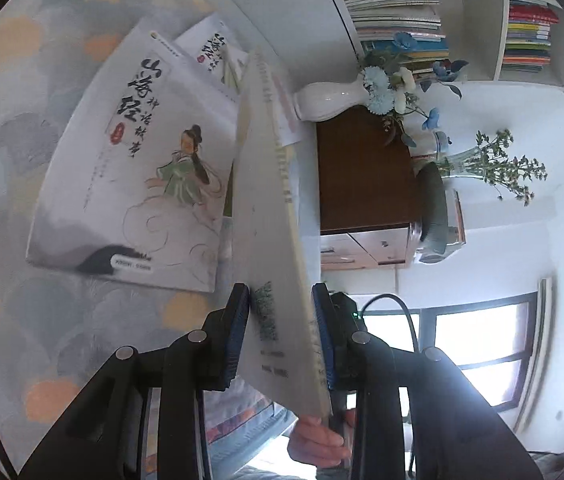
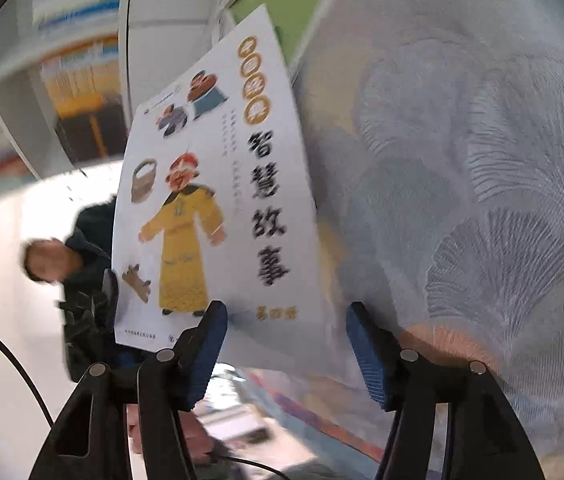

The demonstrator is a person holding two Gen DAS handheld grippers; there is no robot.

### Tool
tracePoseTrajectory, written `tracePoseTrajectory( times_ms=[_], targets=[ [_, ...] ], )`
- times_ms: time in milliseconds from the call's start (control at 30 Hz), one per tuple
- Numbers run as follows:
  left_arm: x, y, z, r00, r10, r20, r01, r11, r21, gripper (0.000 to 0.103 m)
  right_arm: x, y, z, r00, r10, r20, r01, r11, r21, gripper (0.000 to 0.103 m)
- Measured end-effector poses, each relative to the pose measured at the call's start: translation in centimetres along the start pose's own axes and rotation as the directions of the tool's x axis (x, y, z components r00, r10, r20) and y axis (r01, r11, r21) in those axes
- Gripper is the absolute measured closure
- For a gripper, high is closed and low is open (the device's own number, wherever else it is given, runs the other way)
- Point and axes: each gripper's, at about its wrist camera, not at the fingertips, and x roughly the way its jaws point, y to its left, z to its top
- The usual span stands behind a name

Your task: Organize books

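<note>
Two grippers | left gripper [image 1: 282,320]: jaws narrowed onto thin book [image 1: 266,208] held edge-on, blocking the middle view | right gripper [image 2: 286,344]: jaws half apart, nothing pinched, yellow-robed cover [image 2: 218,200] just ahead | surroundings: two books [image 1: 134,168] on patterned cloth [image 1: 22,160]; vase [image 1: 330,100], bookshelf [image 1: 394,4] behind.
</note>
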Motion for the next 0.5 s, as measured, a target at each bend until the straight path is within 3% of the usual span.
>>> tracePoseTrajectory(
  times_ms=[67,167,233,300,367,433,500],
  targets=[
    [0.6,0.8,0.3,0.999,0.043,-0.026,-0.044,0.999,-0.014,0.075,-0.3,-0.7,0.6,0.995,0.099,0.03,-0.1,0.994,0.044,0.044],
    [1.4,2.3,0.2,0.998,0.017,-0.057,-0.022,0.996,-0.087,0.075,0.2,-0.8,1.0,0.988,0.149,0.031,-0.151,0.987,0.06,0.047],
    [1.4,2.4,0.2,0.998,0.044,-0.054,-0.049,0.996,-0.079,0.075,0.3,-0.2,0.7,0.996,0.081,0.042,-0.082,0.997,0.015,0.054],
    [1.4,2.6,0.3,0.995,0.077,-0.06,-0.082,0.994,-0.074,0.075,0.6,0.5,-0.1,0.999,0.017,0.04,-0.016,0.999,-0.032,0.072],
    [1.7,2.5,0.3,0.987,0.143,-0.078,-0.147,0.988,-0.042,0.075,0.5,1.4,-0.5,0.998,-0.056,0.041,0.059,0.995,-0.08,0.077],
    [2.6,1.8,0.3,0.962,0.254,-0.101,-0.251,0.967,0.043,0.075,0.2,2.7,-0.8,0.985,-0.162,0.067,0.17,0.973,-0.153,0.08],
    [3.9,0.6,-0.6,0.918,0.375,-0.127,-0.352,0.921,0.17,0.075,0.0,4.2,-1.5,0.954,-0.279,0.11,0.297,0.929,-0.221,0.083]
  ],
)
